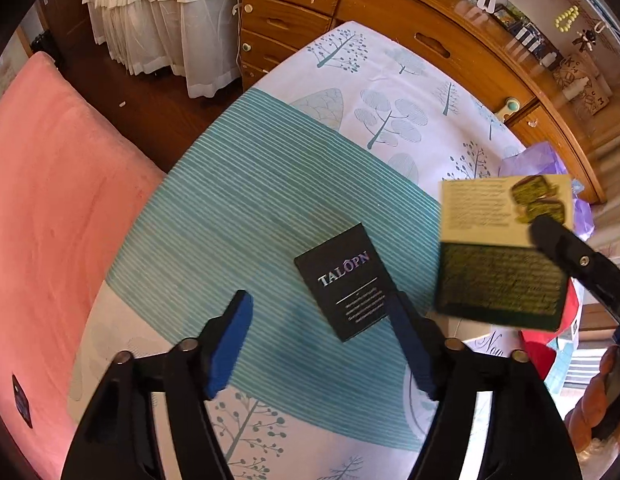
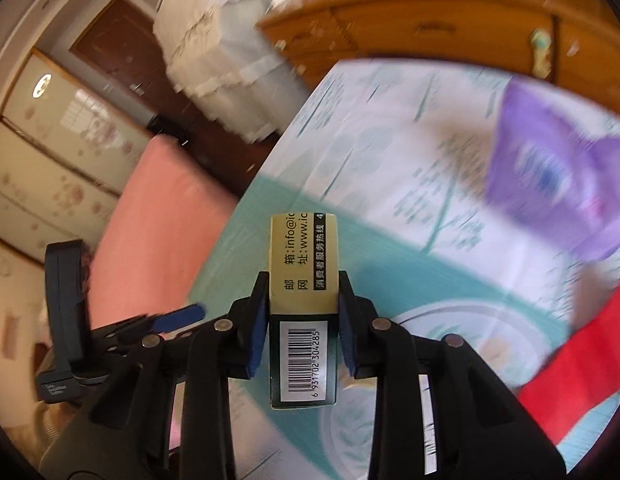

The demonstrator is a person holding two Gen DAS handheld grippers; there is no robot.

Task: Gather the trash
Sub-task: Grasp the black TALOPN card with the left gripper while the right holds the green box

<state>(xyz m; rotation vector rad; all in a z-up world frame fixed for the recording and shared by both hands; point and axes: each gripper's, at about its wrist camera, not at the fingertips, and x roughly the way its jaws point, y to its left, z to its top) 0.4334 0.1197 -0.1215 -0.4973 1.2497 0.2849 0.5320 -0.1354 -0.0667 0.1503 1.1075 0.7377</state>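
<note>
My right gripper (image 2: 302, 312) is shut on a cream and dark green carton (image 2: 303, 280) with a barcode and holds it above the bed. The same carton (image 1: 502, 248) shows in the left wrist view, in the air at the right, with a right finger (image 1: 570, 252) on it. A small black box marked TALOPN (image 1: 348, 280) lies flat on the teal striped part of the sheet. My left gripper (image 1: 322, 340) is open and empty just in front of it, its right finger next to the box's near corner.
The bed (image 1: 269, 184) has a white tree-print sheet with a teal band. A purple bag (image 2: 558, 184) and a red item (image 2: 582, 356) lie at its right. A pink mattress (image 1: 49, 208) lies left. A wooden dresser (image 1: 390, 12) stands behind.
</note>
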